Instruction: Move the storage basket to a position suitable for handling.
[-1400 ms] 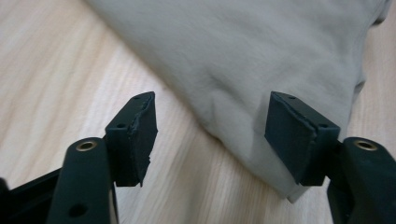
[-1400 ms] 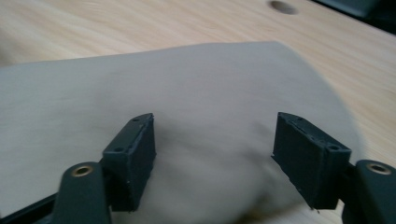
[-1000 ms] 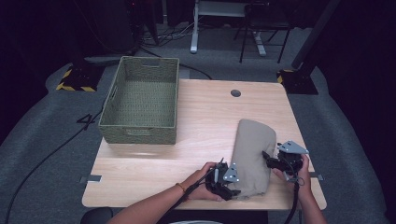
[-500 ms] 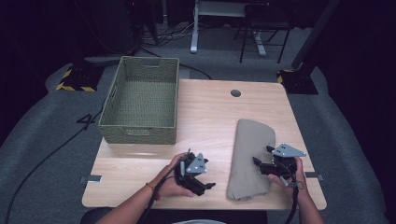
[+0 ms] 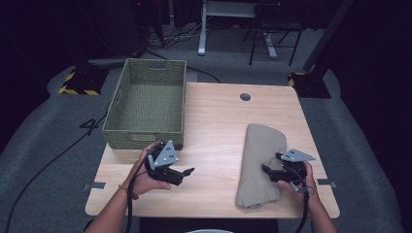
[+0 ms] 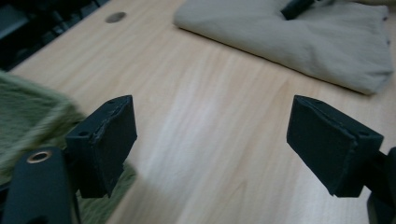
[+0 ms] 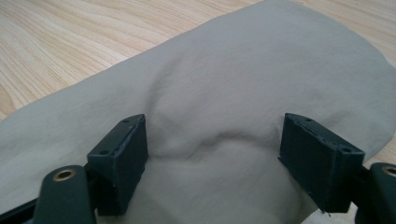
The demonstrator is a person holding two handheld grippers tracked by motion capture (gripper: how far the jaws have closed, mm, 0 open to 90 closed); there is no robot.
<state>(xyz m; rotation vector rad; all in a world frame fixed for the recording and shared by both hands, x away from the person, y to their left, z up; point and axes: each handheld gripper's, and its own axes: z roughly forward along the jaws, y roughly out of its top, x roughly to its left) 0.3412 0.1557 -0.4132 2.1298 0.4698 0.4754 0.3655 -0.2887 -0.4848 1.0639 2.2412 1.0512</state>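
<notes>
A folded beige cloth (image 5: 261, 145) lies on the right side of the wooden table (image 5: 214, 116). My right gripper (image 5: 268, 171) hovers at the cloth's near right edge. Its jaws have just been opening and now stand open, with the cloth (image 7: 210, 70) bulging under and between them, not pinched. My left gripper (image 5: 186, 172) is out over bare wood in front of the basket. Its jaws have just been opening too, are open, and hold nothing (image 6: 210, 126). In the left gripper view the cloth (image 6: 299, 37) lies farther off at the upper right.
A green woven basket (image 5: 145, 133) stands at the back left of the table, and its corner (image 6: 28, 112) is close beside my left jaw. A round cable hole (image 5: 245, 97) sits near the far edge. Dark floor and cables surround the table.
The left hand has drawn away from the cloth's near left corner, moving left and up to the spot in front of the basket. The right gripper has stayed at the cloth.
</notes>
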